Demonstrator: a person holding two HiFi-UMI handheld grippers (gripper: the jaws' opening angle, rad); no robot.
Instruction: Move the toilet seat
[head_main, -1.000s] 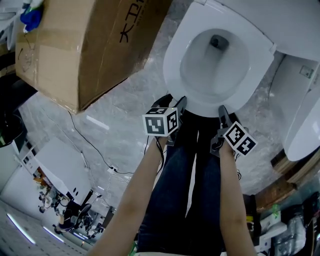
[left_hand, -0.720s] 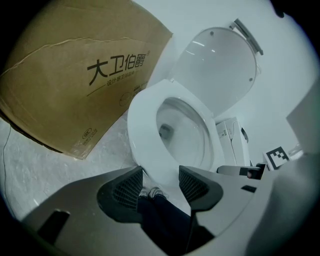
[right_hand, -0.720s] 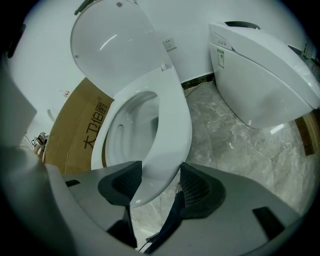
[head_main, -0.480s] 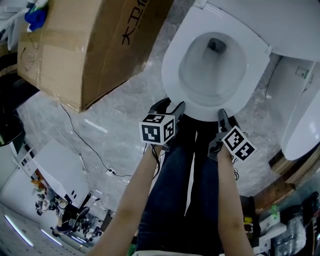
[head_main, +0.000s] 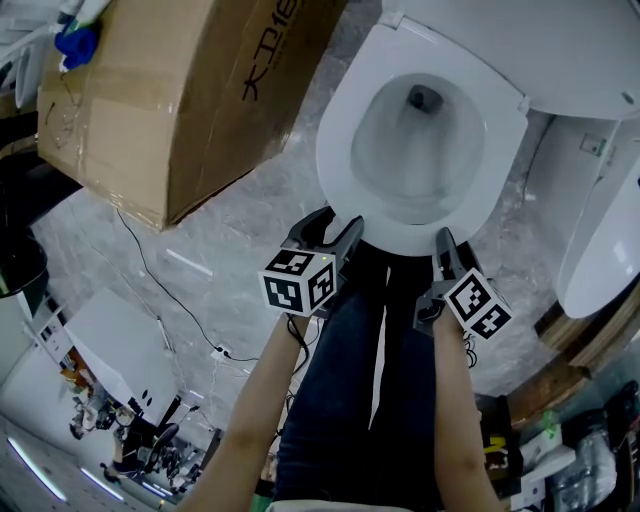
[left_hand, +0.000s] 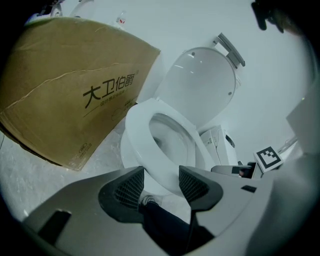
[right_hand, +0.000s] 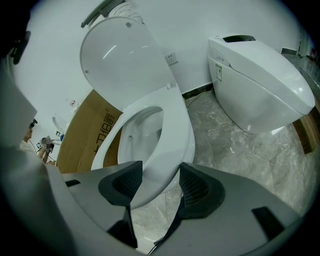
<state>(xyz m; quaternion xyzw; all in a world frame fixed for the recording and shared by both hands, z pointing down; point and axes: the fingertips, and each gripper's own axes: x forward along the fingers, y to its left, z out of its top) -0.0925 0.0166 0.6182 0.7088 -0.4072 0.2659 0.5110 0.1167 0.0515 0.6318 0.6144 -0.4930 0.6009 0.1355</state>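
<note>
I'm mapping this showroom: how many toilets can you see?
2. An open toilet straight ahead, beside the cardboard box; a closed toilet to its right against the wall. Others may be out of frame.

left gripper (head_main: 340, 222) | I've drawn it slightly left and nearer to me | now sits further from the toilet seat (head_main: 340, 150) front rim

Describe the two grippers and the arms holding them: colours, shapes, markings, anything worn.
Both the left gripper and right gripper are grey plastic with dark, grid-textured fingers. Each carries a white cube printed with black square markers. The forearms are bare, no sleeves; dark blue jeans below.
</note>
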